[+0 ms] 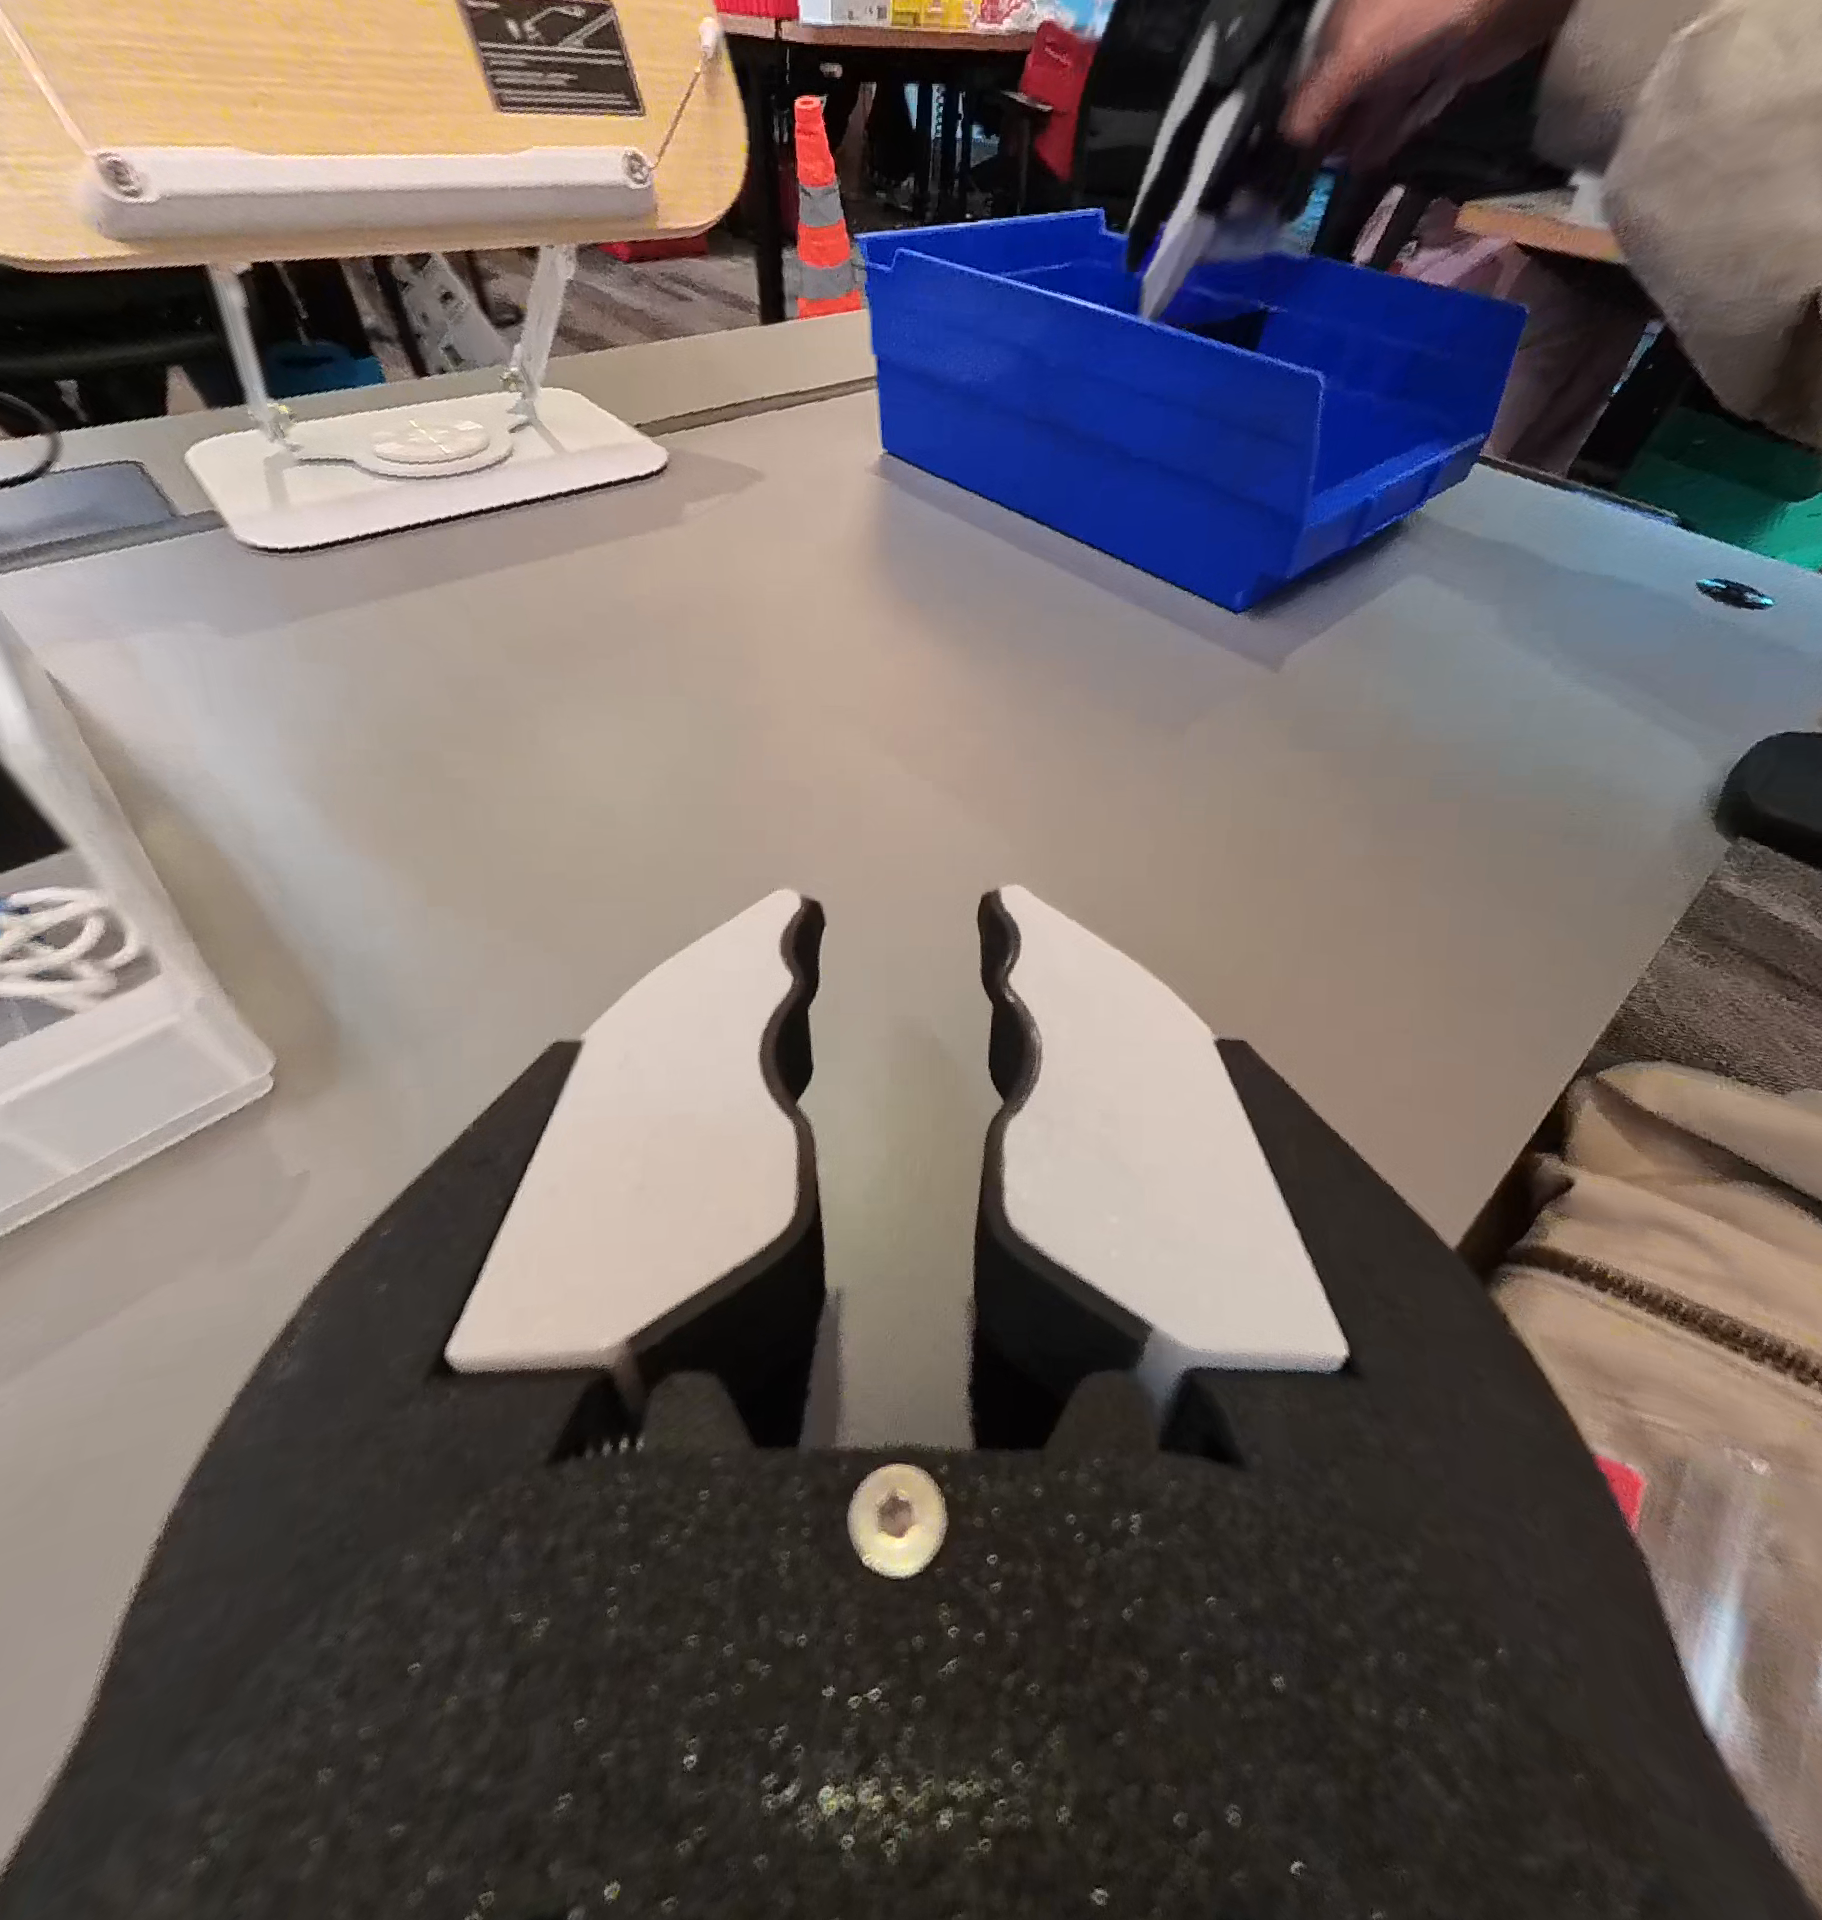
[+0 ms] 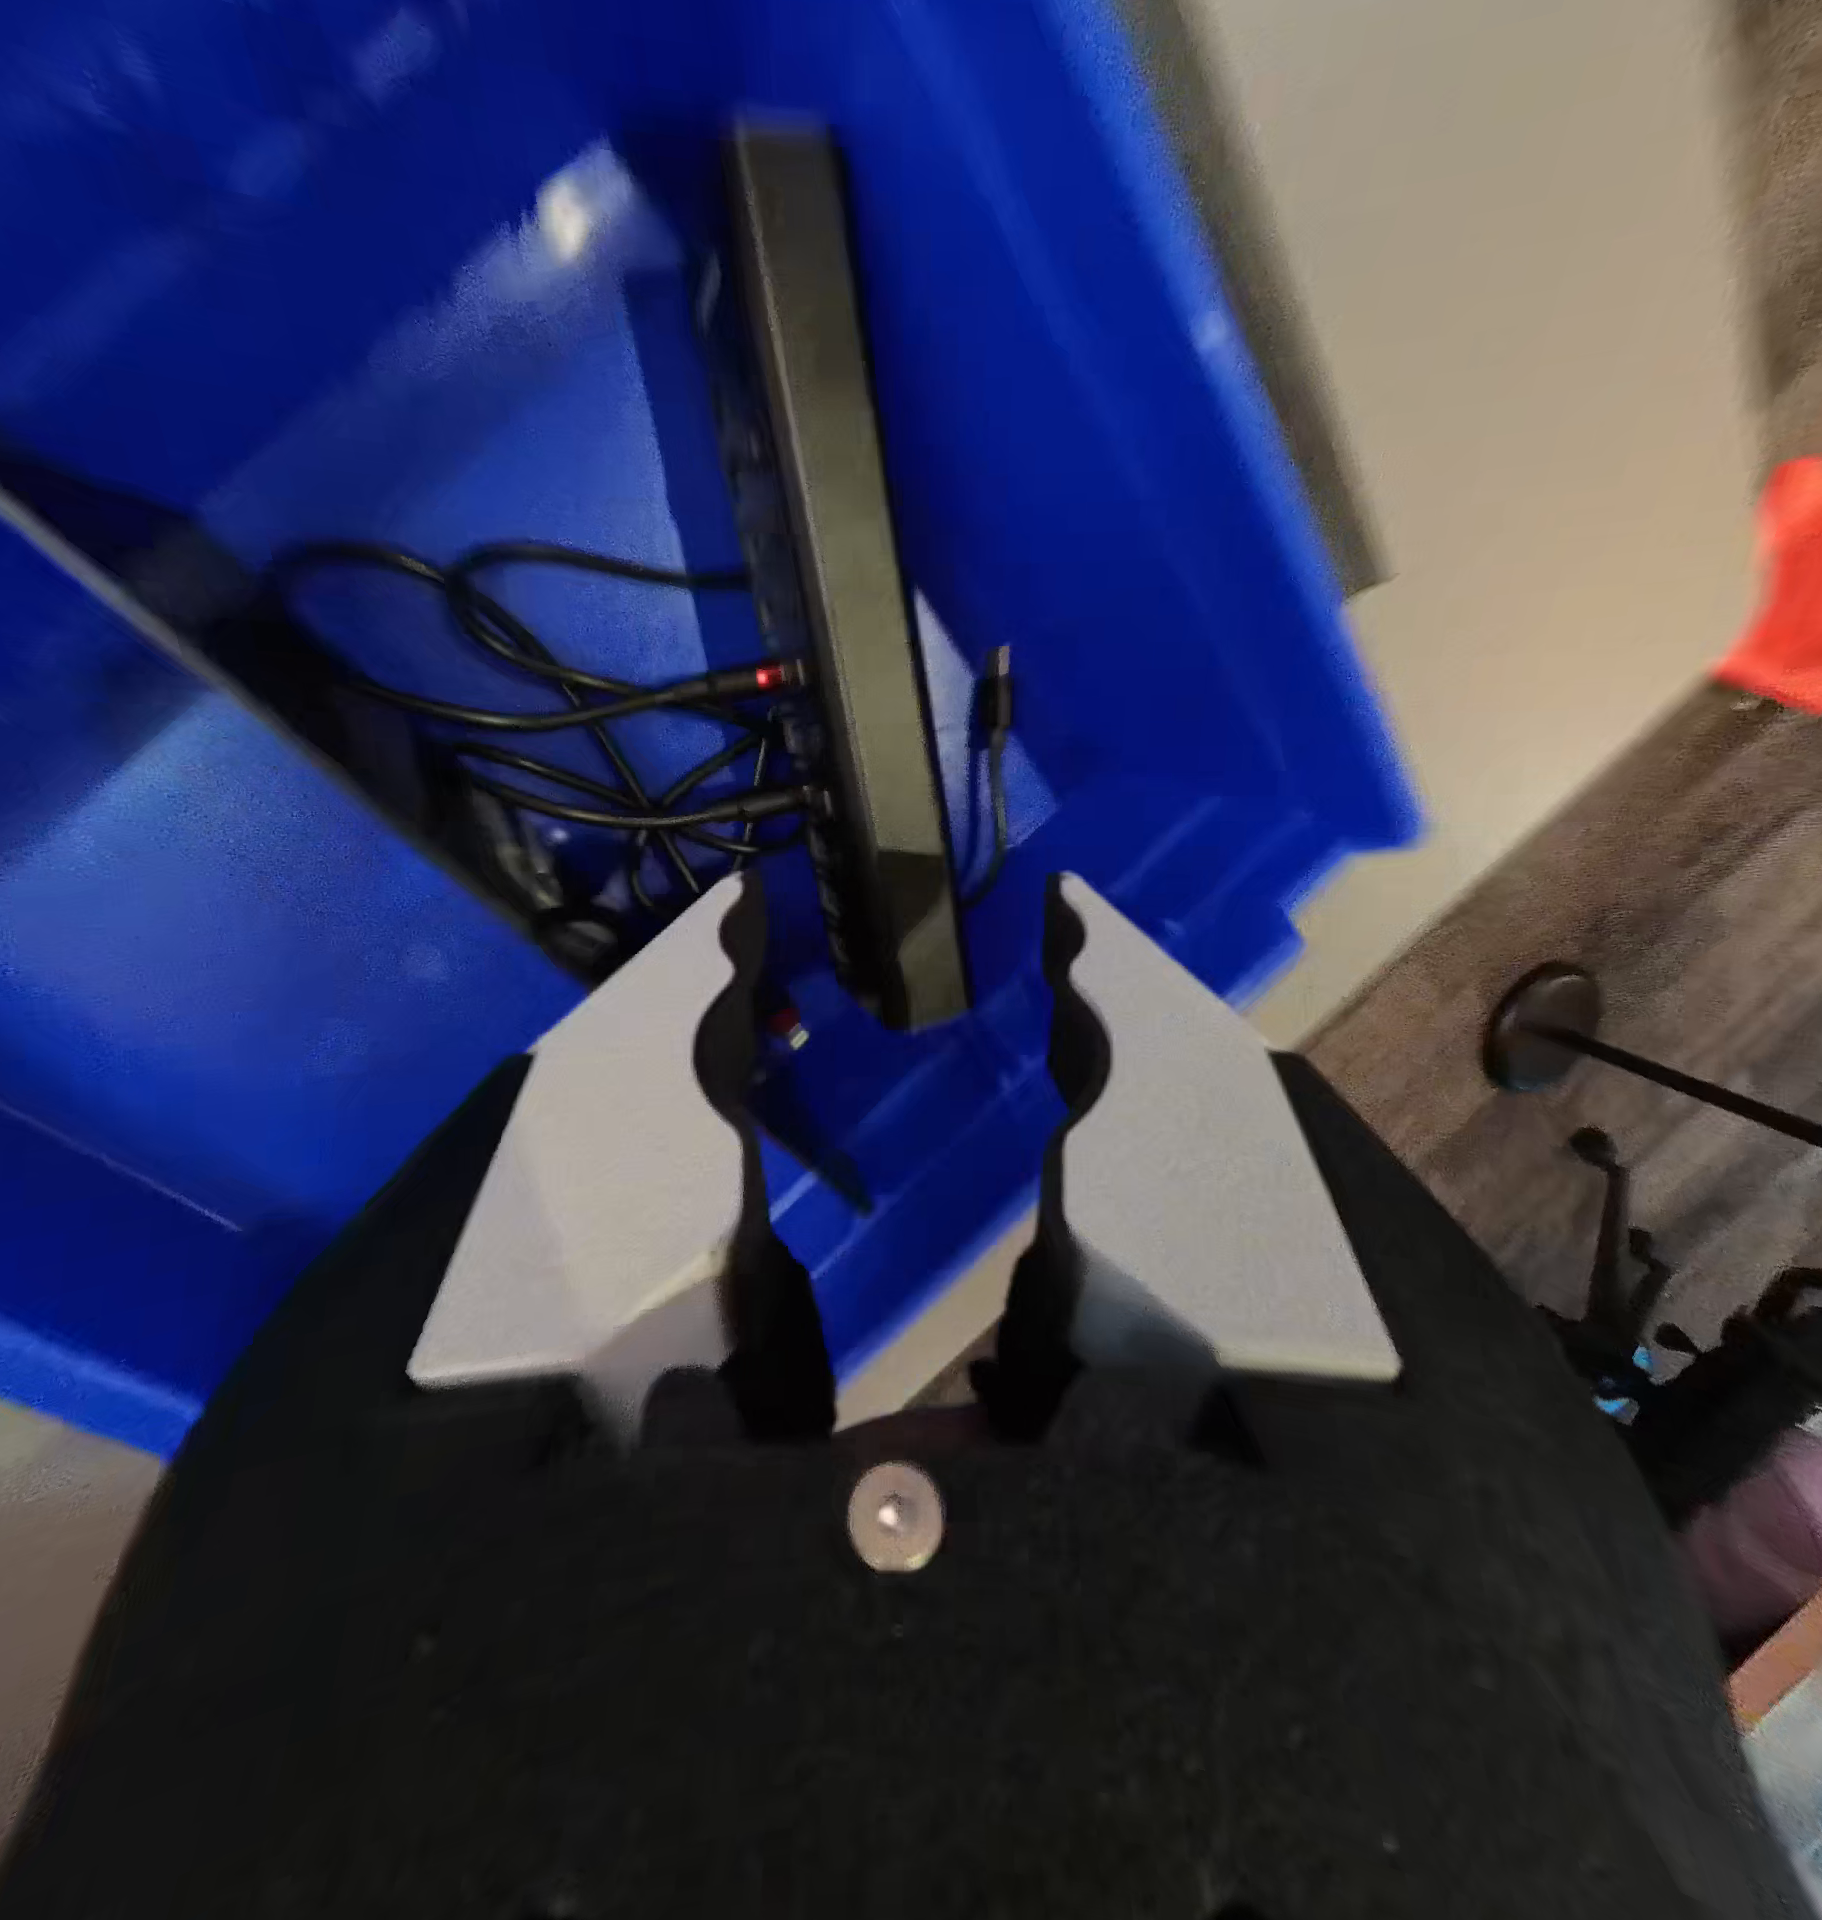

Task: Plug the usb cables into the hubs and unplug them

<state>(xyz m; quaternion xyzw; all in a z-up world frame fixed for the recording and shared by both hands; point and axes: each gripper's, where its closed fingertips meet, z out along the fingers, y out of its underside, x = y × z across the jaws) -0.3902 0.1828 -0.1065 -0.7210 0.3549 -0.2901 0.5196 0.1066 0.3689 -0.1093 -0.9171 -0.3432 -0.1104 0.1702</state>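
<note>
Going left to right across the grey table [image 1: 886,727]: a clear plastic box [image 1: 76,1060] with white rope [image 1: 34,945] in it sits at the left edge. A white stand [image 1: 419,468] with a tilted wooden board [image 1: 315,104] sits at the far left corner.

The left gripper [image 1: 900,914] hangs low over the near middle of the table. Its fingers are apart, with nothing between them.

The blue bin [image 1: 1146,436] sits near the far right corner. The right gripper [image 1: 1177,260] reaches down into it from above.

In the right wrist view, the right gripper [image 2: 902,894] has its fingers wide apart. The long black hub [image 2: 845,582] lies inside the blue bin [image 2: 1094,520], its near end just between the fingertips. I cannot tell if they touch it. Thin black cables [image 2: 574,707] are plugged into the hub's left side and curl on the bin floor. One loose cable end [image 2: 995,696] lies just right of the hub.
</note>
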